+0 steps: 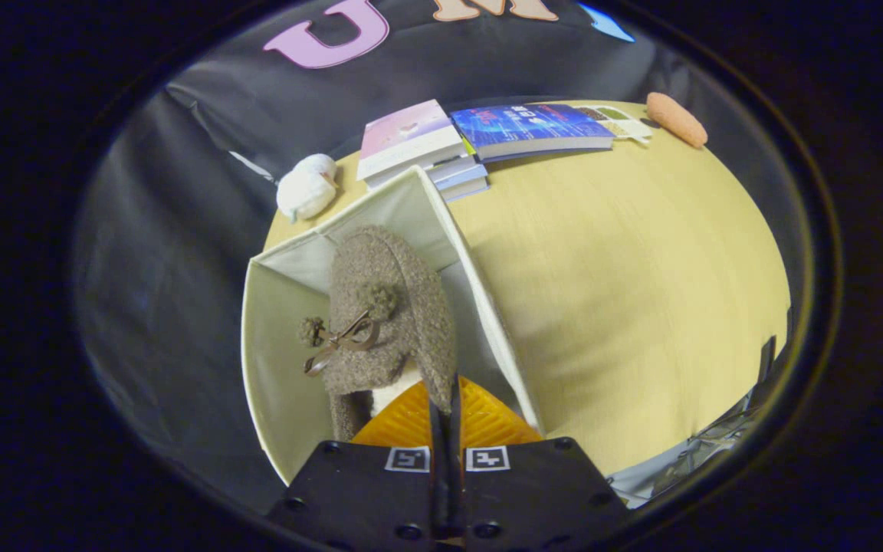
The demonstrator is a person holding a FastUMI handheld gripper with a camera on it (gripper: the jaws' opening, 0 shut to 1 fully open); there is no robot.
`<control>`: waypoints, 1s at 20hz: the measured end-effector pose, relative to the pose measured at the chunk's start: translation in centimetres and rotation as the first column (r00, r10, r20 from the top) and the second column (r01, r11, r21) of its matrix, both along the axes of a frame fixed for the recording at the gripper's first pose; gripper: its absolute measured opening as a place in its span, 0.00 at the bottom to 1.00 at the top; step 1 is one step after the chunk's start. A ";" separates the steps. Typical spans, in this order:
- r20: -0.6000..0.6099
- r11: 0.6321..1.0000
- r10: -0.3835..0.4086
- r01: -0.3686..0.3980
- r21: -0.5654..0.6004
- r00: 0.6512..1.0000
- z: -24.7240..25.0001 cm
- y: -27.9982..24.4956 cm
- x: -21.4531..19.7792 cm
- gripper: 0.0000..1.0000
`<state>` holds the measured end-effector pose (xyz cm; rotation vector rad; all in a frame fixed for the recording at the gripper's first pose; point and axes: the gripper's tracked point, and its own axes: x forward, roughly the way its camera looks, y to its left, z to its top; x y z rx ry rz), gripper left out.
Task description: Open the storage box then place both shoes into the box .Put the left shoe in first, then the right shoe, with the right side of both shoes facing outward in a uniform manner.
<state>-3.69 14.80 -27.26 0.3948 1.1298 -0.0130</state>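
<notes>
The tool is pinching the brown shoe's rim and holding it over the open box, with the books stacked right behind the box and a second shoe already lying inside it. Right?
Not quite. The gripper view shows one brown shoe, held by the tool in the open box; I see no second shoe inside. The books do sit right behind.

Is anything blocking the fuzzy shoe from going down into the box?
Nothing visible does. The tongs are shut on the brown shoe's rim, and the shoe hangs inside the open cream box, toe pointing down between its walls. The box's bottom is hidden behind the shoe.
</notes>
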 end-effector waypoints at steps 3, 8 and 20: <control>-0.019 0.995 -0.002 0.000 -0.096 1.000 -1.1 -0.2 0.0 0.04; -0.015 0.962 0.022 -0.025 -0.271 1.000 -2.0 -1.4 0.2 0.05; -0.002 0.980 -0.035 0.034 -0.197 0.999 -2.1 -0.2 0.2 0.17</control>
